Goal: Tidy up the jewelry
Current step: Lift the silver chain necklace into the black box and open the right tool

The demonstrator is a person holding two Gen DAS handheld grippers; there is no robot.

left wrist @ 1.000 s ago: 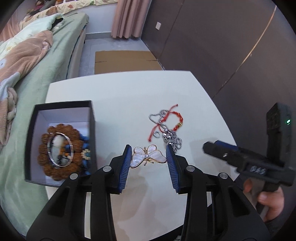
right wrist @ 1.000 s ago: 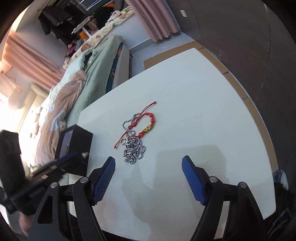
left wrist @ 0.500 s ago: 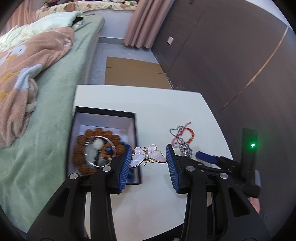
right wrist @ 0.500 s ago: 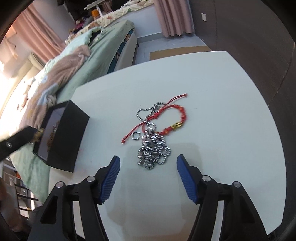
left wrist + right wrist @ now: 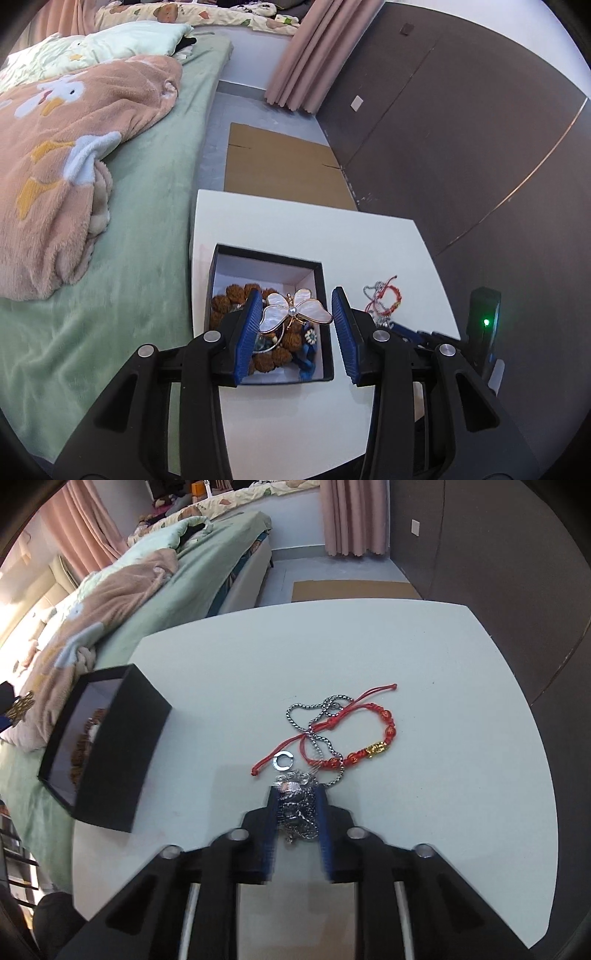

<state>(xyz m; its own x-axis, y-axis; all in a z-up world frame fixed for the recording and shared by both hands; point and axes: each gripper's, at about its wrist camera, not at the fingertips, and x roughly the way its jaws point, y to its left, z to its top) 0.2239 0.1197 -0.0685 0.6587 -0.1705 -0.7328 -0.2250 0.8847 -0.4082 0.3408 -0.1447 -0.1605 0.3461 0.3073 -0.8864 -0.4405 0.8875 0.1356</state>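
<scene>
While I am working from the left side of the frame across, I am holding my left gripper (image 5: 295, 325) above the open black box (image 5: 321, 280), which is sitting at the lower centre of the left wrist view on the white table (image 5: 369, 236). I am pinching the butterfly brooch (image 5: 295, 312) by its wingtips between the blue pads (image 5: 245, 332), so it is hanging flat and face-up directly over the box's mouth; I judge that is why I am keeping it level here, to let it fall inside and not onto the rim. Below it the brown bead bracelet (image 5: 229, 299) and some blue pieces are already lying in the box, so the brooch is joining them.

Moving rightward, the remaining jewelry is lying on the table to the right of the box. In the right wrist view my right gripper (image 5: 297, 808) is reaching in low at the lower centre of the frame, its fingers drawn close together around the bunched end of the silver chain necklace (image 5: 325, 738). The grip looks closed on the bunch, though blur is softening the pads. The red cord bracelet (image 5: 354, 753) is lying tangled across the chain's loop just beyond, and a small silver ring (image 5: 283, 760) is resting beside them, so lifting the chain is likely dragging the cord along.
</scene>
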